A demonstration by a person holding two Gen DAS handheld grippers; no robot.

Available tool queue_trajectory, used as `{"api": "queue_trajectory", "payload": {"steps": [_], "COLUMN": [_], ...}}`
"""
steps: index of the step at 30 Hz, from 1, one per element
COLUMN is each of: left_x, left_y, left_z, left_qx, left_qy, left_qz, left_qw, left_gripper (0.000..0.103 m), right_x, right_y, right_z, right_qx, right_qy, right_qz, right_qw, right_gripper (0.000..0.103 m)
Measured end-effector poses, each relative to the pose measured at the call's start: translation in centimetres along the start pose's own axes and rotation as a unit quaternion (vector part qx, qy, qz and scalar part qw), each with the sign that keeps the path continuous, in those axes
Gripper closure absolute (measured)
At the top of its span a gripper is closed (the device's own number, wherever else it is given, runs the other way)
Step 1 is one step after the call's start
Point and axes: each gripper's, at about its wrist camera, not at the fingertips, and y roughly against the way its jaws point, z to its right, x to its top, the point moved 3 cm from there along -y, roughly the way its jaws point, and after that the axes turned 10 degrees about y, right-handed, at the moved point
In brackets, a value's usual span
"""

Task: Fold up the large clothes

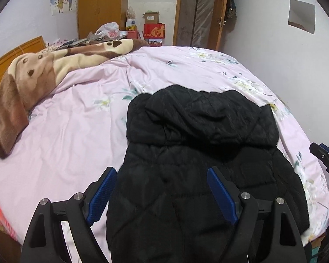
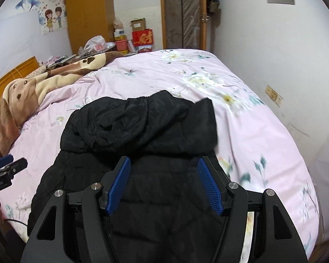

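A black quilted hooded jacket (image 1: pixel 199 153) lies on the pink floral bed cover (image 1: pixel 76 131), hood toward the far end, sleeves folded in. It also shows in the right wrist view (image 2: pixel 142 135). My left gripper (image 1: pixel 162 173) is open and empty, hovering over the jacket's near left part. My right gripper (image 2: pixel 164 164) is open and empty above the jacket's near right part. The right gripper's tip shows at the right edge of the left wrist view (image 1: pixel 324 160). The left gripper's tip shows at the left edge of the right wrist view (image 2: pixel 8 164).
A brown and cream dog-print blanket (image 1: pixel 32 81) lies bunched at the bed's far left by the wooden headboard (image 1: pixel 8 59). A wardrobe (image 1: pixel 98 6), boxes (image 1: pixel 153 28) and a door (image 1: pixel 199 11) stand beyond the bed. A white wall (image 2: pixel 296 87) runs along the bed's right side.
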Motion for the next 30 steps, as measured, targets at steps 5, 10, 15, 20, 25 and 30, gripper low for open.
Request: {"api": "queue_trajectory", "payload": {"steps": [5,10,15,20,25,30], "left_x": [-3.2,-6.9,-9.6,-11.4,-12.8,-13.9], "left_y": [3.0,4.9,5.5,5.3,4.4,2.5], "left_z": [-1.7,-4.4,-6.2,-7.6,-8.7,-9.7], "left_qx": [-0.008,-0.005,0.003,0.000,0.000,-0.002], "left_qy": [0.008,0.016,0.011,0.028,0.045,0.065], "left_qz": [-0.005,-0.021,-0.033,-0.047,-0.063,-0.085], "left_qw": [0.9999,0.9996,0.9994,0.9985,0.9970,0.9943], "left_gripper": [0.019,0.019,0.019,0.019,0.019,0.019], "right_x": [-2.6,-5.9,-9.3,-12.5,-15.1,-17.2], "right_y": [3.6,6.4,8.2,8.9,9.1,8.0], "right_z": [0.0,-0.6,0.3,1.5,2.8,3.9], "right_qx": [-0.004,-0.019,-0.025,-0.038,-0.055,-0.062], "right_qy": [0.002,0.030,0.019,-0.004,-0.024,-0.034], "right_qz": [0.004,0.000,-0.007,-0.025,-0.041,-0.061], "right_qw": [1.000,0.999,0.999,0.999,0.997,0.996], "right_gripper": [0.038,0.038,0.038,0.038,0.033,0.028]}}
